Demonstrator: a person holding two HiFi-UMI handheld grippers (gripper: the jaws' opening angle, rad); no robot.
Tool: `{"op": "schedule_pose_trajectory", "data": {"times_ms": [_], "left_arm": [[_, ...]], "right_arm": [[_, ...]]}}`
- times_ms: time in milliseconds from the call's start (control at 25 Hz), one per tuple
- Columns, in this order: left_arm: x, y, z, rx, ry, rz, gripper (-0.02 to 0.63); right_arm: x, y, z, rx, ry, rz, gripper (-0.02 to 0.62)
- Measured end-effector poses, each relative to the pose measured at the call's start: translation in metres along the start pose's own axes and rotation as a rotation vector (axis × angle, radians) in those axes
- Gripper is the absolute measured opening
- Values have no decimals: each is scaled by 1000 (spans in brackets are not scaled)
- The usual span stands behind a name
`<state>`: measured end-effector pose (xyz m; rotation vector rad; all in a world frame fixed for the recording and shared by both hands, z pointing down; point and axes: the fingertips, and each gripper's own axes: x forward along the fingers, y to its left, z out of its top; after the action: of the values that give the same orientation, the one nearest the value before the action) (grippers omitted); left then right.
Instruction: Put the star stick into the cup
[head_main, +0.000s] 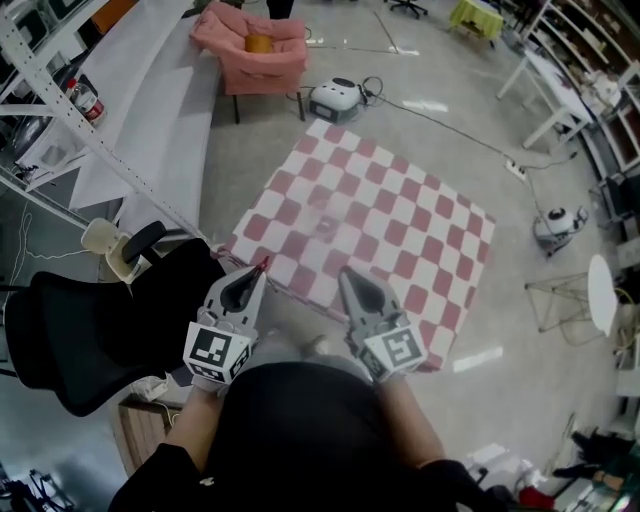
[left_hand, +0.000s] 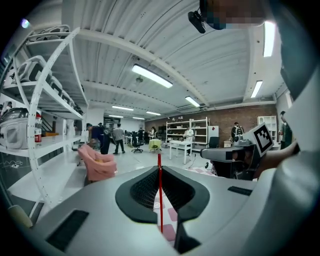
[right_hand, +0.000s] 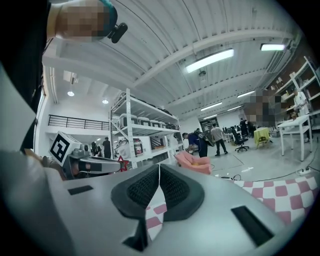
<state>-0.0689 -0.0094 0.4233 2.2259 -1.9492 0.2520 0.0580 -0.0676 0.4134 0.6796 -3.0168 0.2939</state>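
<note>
The star stick is a thin red rod (left_hand: 160, 197) clamped upright between the black pads of my left gripper (left_hand: 159, 172), which is shut on it. In the head view its red star tip (head_main: 263, 265) pokes out past the left gripper (head_main: 256, 274), over the near corner of the red-and-white checkered cloth (head_main: 400, 230). My right gripper (head_main: 349, 272) hovers beside it, shut with nothing between its pads (right_hand: 150, 186). From the right gripper view the left gripper (right_hand: 107, 164) and the star (right_hand: 120, 161) show at the left. A faint blurred shape (head_main: 325, 228) on the cloth may be the cup; I cannot tell.
A black office chair (head_main: 90, 320) stands close on my left. A pink armchair (head_main: 255, 50) and a white machine (head_main: 335, 98) sit beyond the cloth. White shelving (head_main: 60, 110) runs along the left. A white stool (head_main: 603, 295) and a small white device (head_main: 558, 225) stand at the right.
</note>
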Motion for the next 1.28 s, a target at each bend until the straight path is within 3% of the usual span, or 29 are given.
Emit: {"op": "schedule_pose_trajectory", "data": {"times_ms": [600, 960, 1280], "left_arm": [[96, 27, 21, -6, -10, -167, 54], [164, 42, 55, -40, -59, -322, 54], [215, 41, 40, -75, -27, -416, 54]], "right_arm": [[33, -68, 2, 24, 7, -178, 21], [34, -93, 7, 23, 43, -341, 21], [13, -112, 1, 38, 79, -498, 21]]}}
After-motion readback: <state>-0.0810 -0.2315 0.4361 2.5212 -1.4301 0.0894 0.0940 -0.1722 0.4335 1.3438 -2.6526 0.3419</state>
